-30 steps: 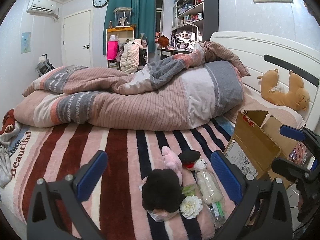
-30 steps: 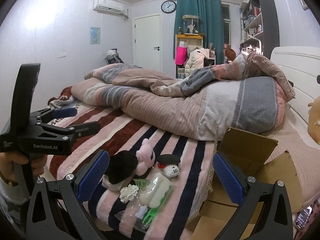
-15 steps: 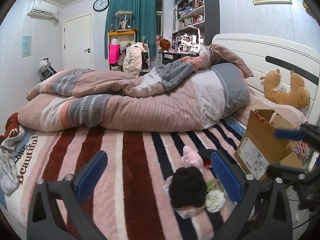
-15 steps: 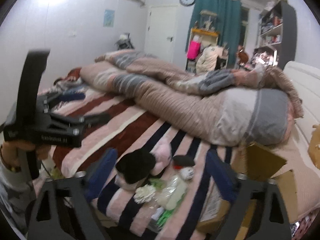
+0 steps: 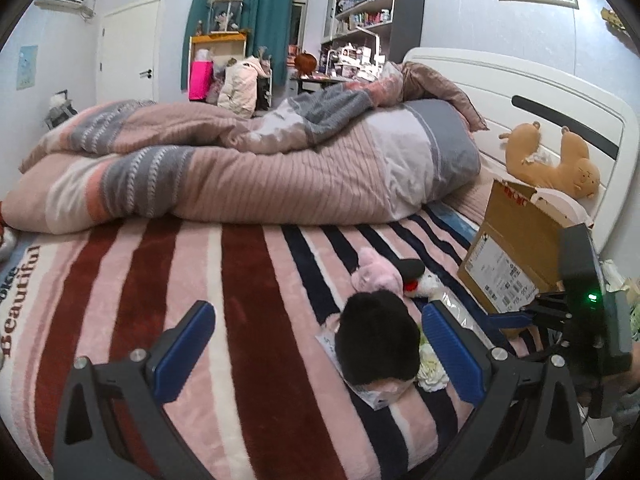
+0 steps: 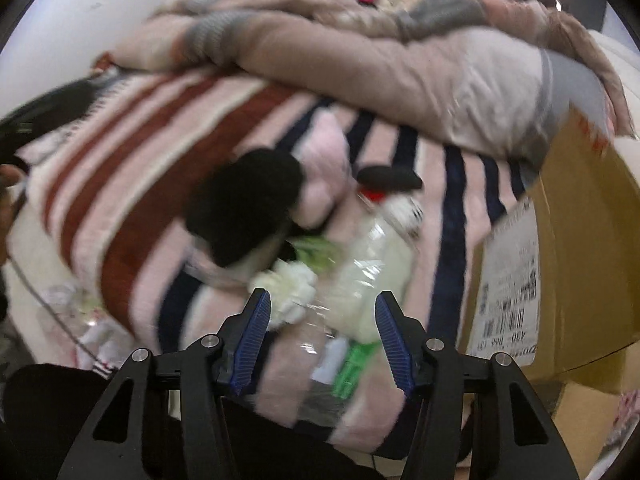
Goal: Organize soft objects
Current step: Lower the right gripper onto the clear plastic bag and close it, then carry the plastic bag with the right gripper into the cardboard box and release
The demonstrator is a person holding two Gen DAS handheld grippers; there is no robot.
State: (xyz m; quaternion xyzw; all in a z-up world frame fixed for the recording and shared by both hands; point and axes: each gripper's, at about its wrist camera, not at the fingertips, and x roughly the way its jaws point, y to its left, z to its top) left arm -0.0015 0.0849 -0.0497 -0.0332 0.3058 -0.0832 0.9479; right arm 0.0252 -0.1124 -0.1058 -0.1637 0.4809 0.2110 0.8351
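A pile of soft toys lies on the striped blanket (image 5: 240, 280): a black plush (image 5: 376, 344), a pink plush (image 5: 376, 276), a small white toy with a black hat (image 5: 416, 276) and a white fabric flower (image 5: 432, 368). My left gripper (image 5: 316, 340) is open, with the black plush just inside its right finger. In the blurred right wrist view, my right gripper (image 6: 322, 312) points steeply down, jaws closing. The white flower (image 6: 288, 284) and a plastic-bagged white soft toy (image 6: 372, 276) lie between its fingers, which do not visibly press on either. The black plush (image 6: 244, 208) lies beyond.
An open cardboard box (image 5: 512, 248) stands on the bed right of the pile, close to my right gripper's side (image 6: 560, 248). A rumpled duvet (image 5: 240, 176) fills the far half of the bed. A brown bear plush (image 5: 560, 164) leans on the white headboard.
My right gripper has tipped downward and dropped toward the flower and bagged toy, its jaws narrowing. My left gripper has shifted left and lower, so the pile now sits by its right finger.
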